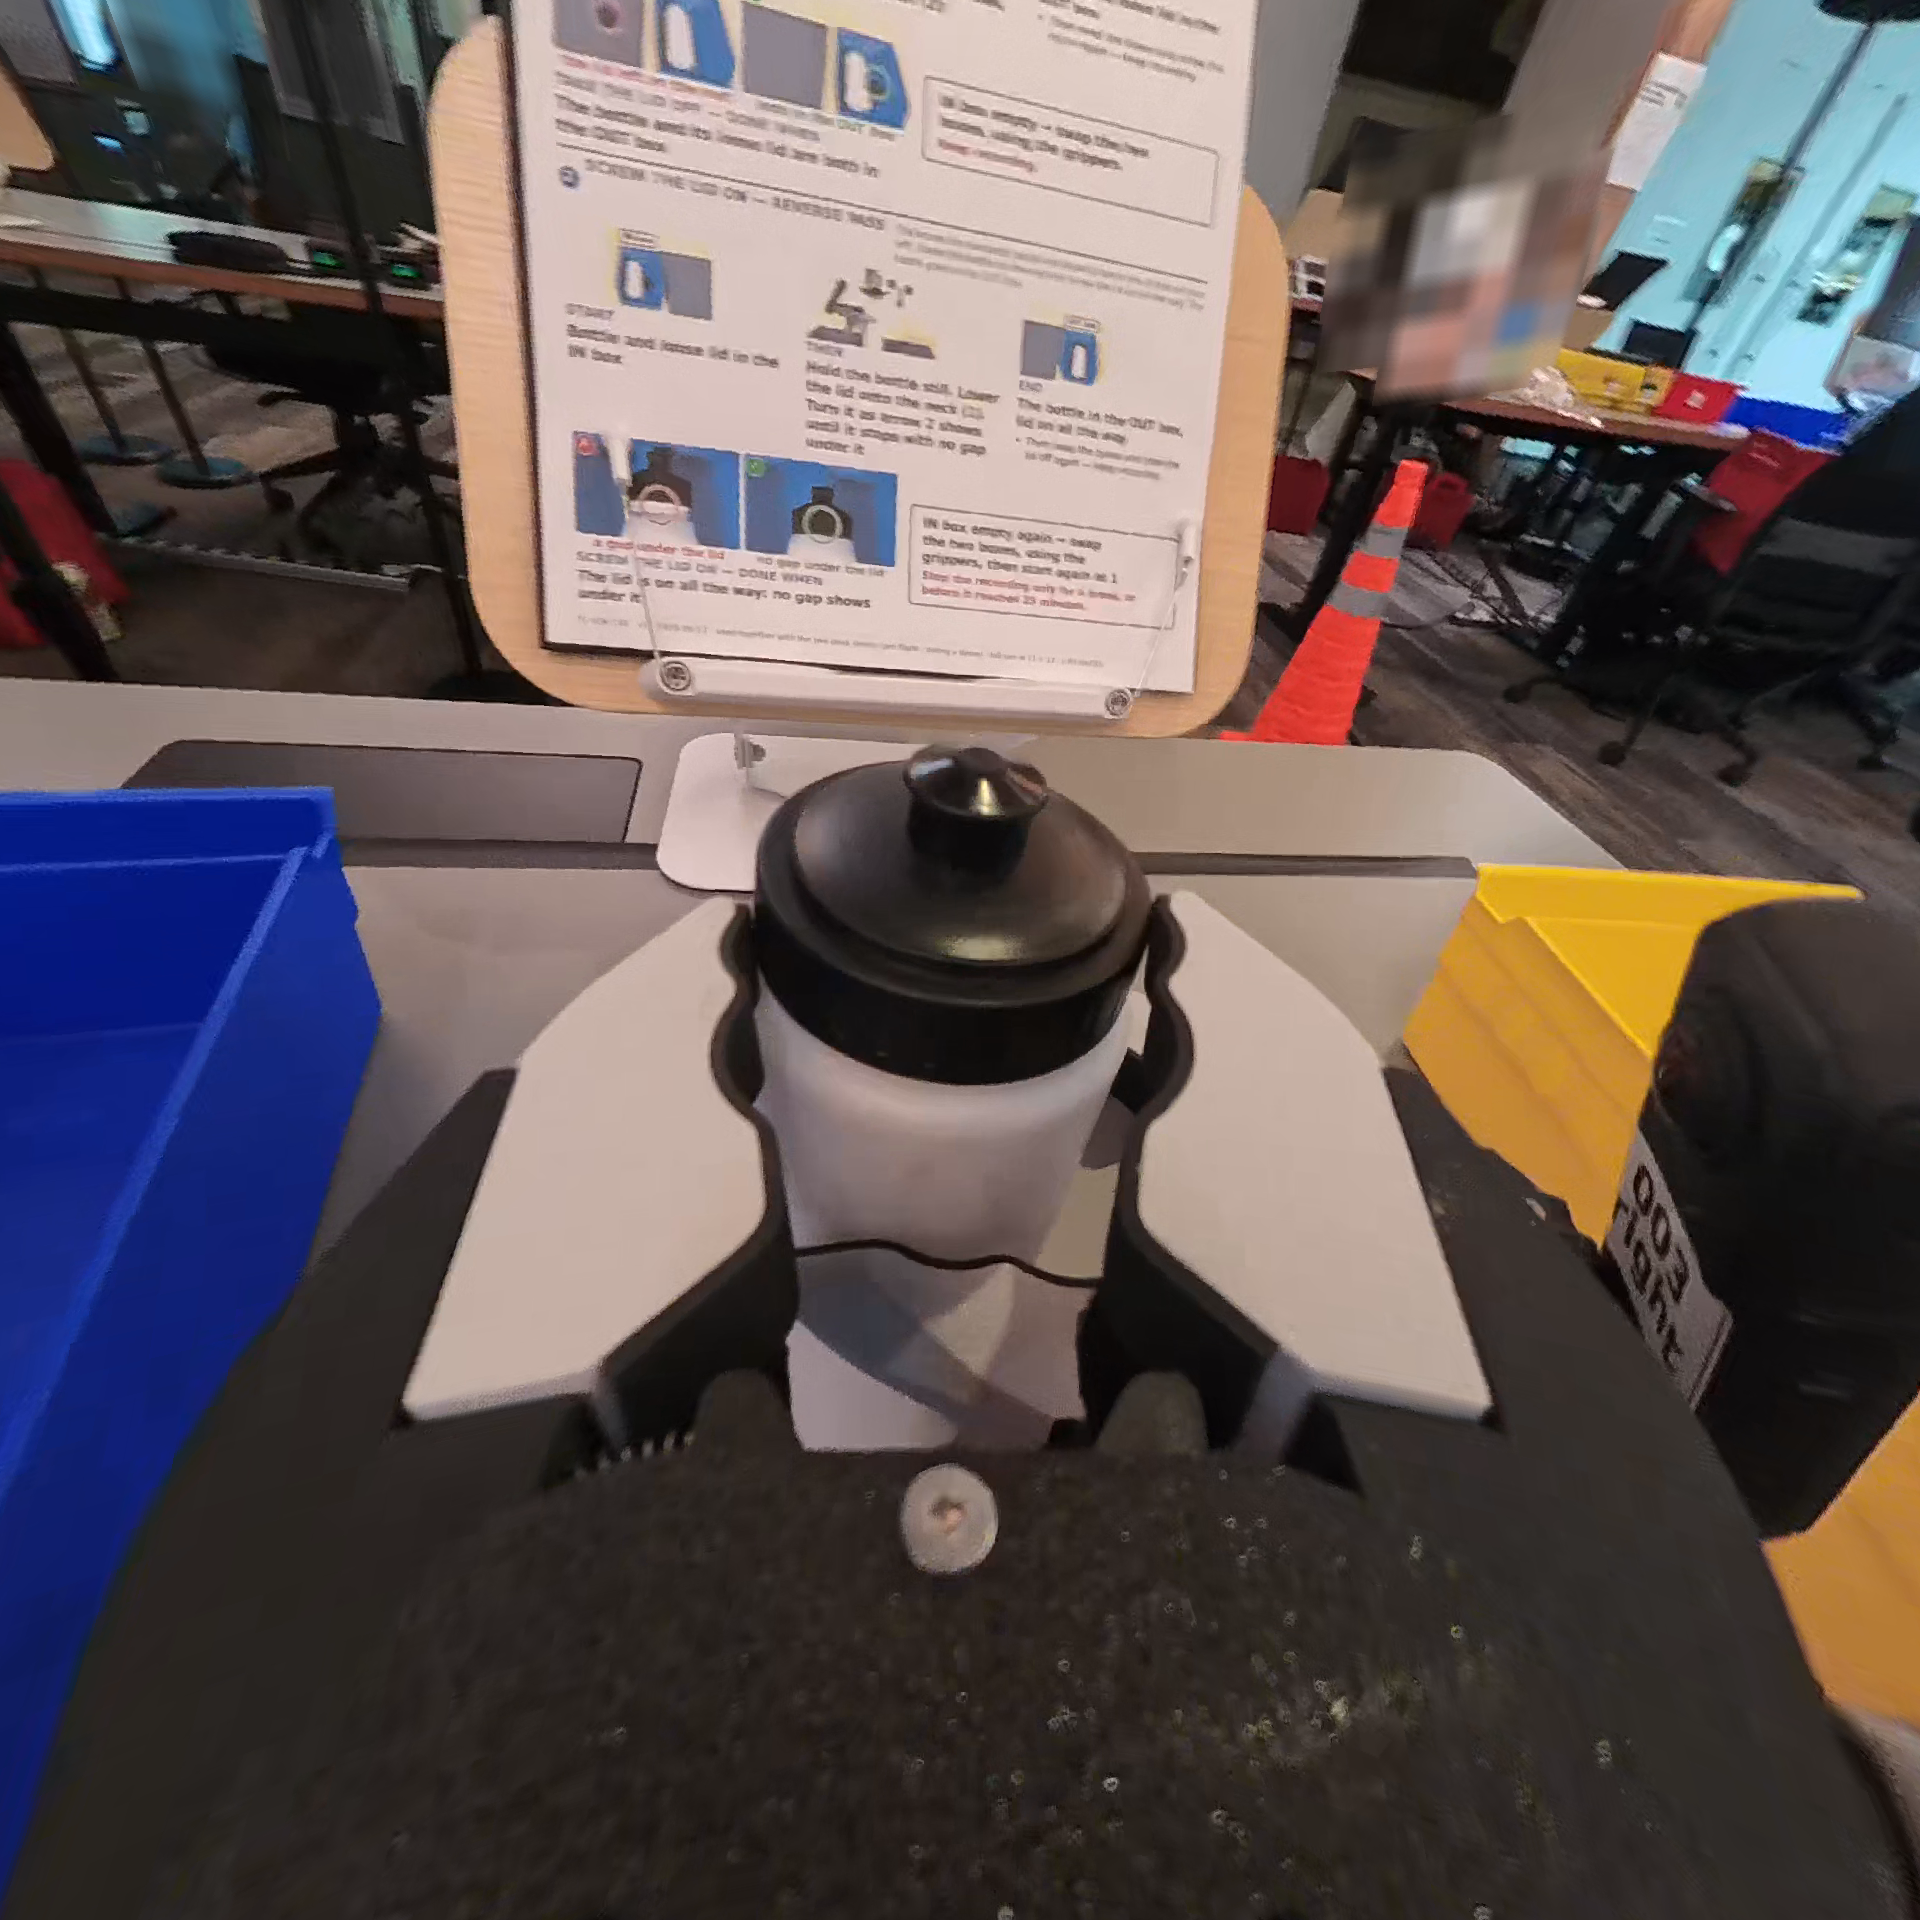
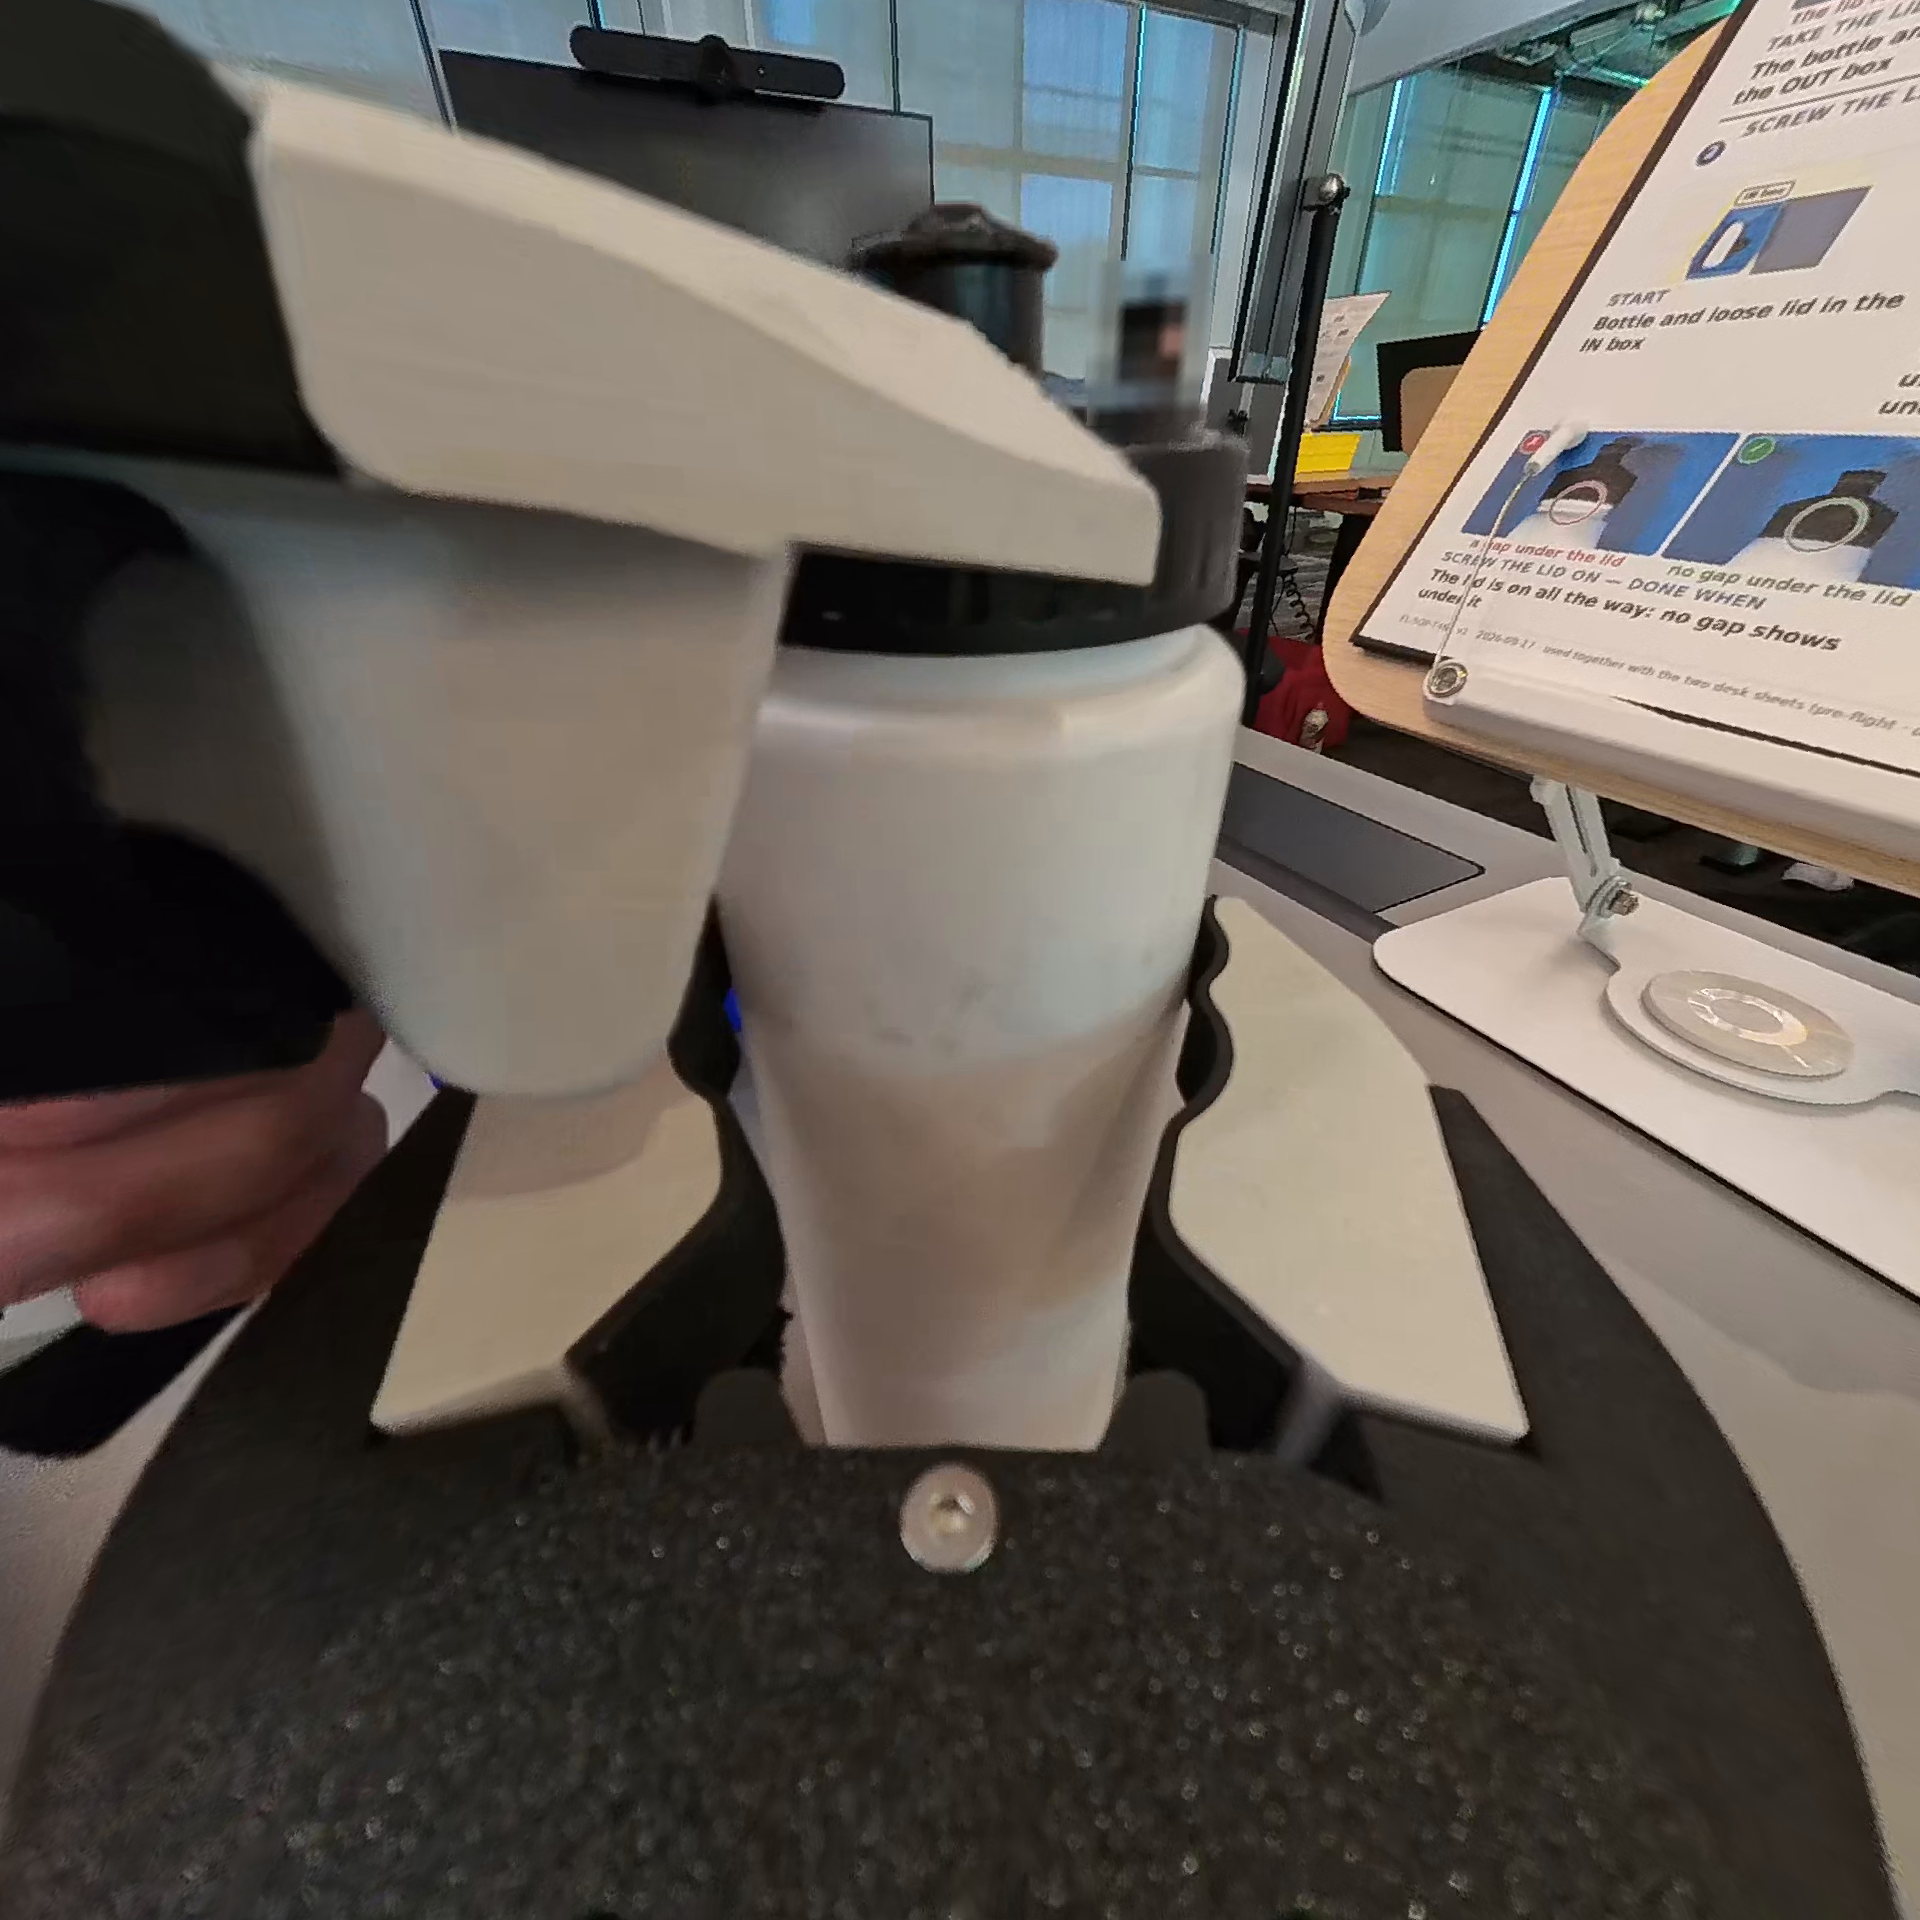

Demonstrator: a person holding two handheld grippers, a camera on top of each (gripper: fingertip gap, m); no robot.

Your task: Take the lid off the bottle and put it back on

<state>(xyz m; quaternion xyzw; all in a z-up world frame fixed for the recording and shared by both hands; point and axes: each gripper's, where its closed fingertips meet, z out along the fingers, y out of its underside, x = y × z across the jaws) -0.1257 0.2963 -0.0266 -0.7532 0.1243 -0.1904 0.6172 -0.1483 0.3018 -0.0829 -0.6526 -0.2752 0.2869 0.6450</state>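
Two tools: both have hold of one bottle, which stands upright above the desk (image 1: 499,935), centre frame in both views; whether its base rests on the desk is hidden.
Blue bin (image 1: 156,1039): left edge of the left wrist view, beside the bottle; nothing shows in the part in view.
Left tool (image 1: 951,935): drawn in narrow, its tips at either side of the lid's skirt, the bottle's shoulder between the pads below.
Bottle (image 1: 935,1122): white, cloudy plastic, probably light and somewhat squeezable, so a hard pinch could dent it. The smooth wall may slip under a twist. Best held low on the body.
Lid (image 1: 935,935): black, stiff, with a pull spout on top. It sits fully down on the neck with no gap showing. The skirt is the place to grip for turning, not the spout.
Writing: no brand or label shows on the bottle. A printed instruction sheet (image 1: 883,364) with small pictures stands on a wooden board, upper centre.
Yellow bin (image 1: 1538,1018): right of the bottle.
Right tool (image 2: 956,935): closed on the bottle's lower body, pads against both sides. A sticker (image 1: 1652,1278) with printed characters is on its housing.
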